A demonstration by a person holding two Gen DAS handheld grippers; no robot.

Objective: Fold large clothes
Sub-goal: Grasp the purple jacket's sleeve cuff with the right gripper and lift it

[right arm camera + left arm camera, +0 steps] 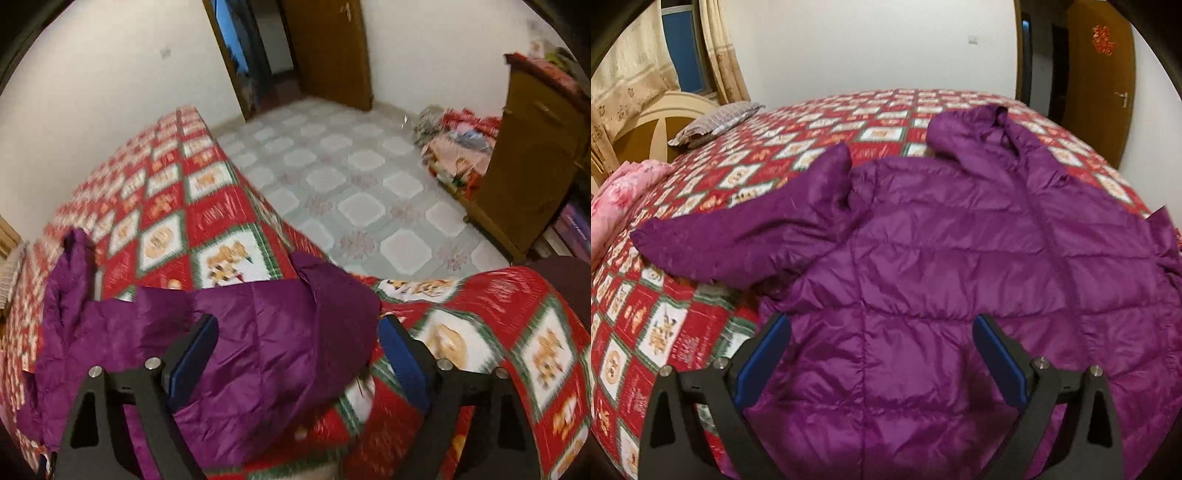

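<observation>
Now | purple quilted jacket (923, 240) spread flat, one sleeve out | both hand-held grippers (882, 354) (299, 354) agape

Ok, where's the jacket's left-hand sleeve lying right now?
In the left wrist view the sleeve stretches left from the purple jacket across the red patterned bedspread, its cuff pointing toward the pink quilt at the bed's edge.

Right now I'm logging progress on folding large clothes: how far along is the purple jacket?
Done: the purple puffer jacket lies spread on the red patterned bedspread.
In hand: nothing is gripped. The left gripper hangs open over the jacket's body; the right gripper is open above its edge near the bed's side.
Left: every fold. The sleeve lies stretched outward, and the hood is unfolded.
</observation>
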